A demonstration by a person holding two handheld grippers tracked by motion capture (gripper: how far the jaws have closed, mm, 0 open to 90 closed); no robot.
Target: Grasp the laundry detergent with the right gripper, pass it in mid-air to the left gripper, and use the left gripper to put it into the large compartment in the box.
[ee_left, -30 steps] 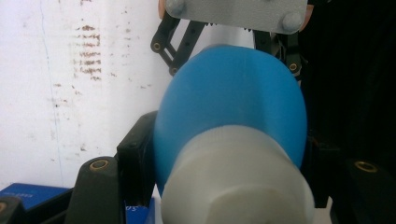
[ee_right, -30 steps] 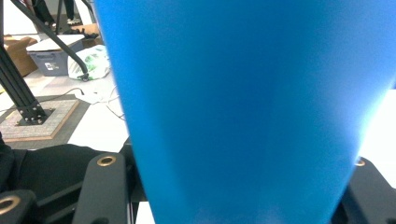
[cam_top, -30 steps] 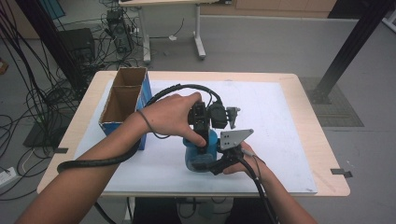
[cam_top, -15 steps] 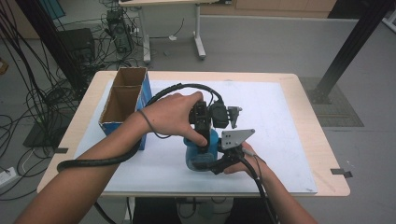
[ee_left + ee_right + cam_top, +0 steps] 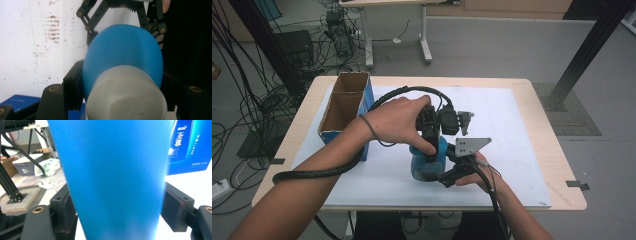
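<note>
The blue bottle (image 5: 428,162) beside the Chinese-lettered blue carton (image 5: 190,145) is clamped by the left tongs (image 5: 430,150); the right tongs (image 5: 451,176), just opening, are set slightly apart around it.

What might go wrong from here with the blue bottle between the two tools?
1. The right tool has just been opening its jaws around the blue bottle, so the left tool alone grips it, up near the cap; the bottle may swing or slip.
2. The right tool's pads sit close to the bottle, so pulling away could knock it.
</note>
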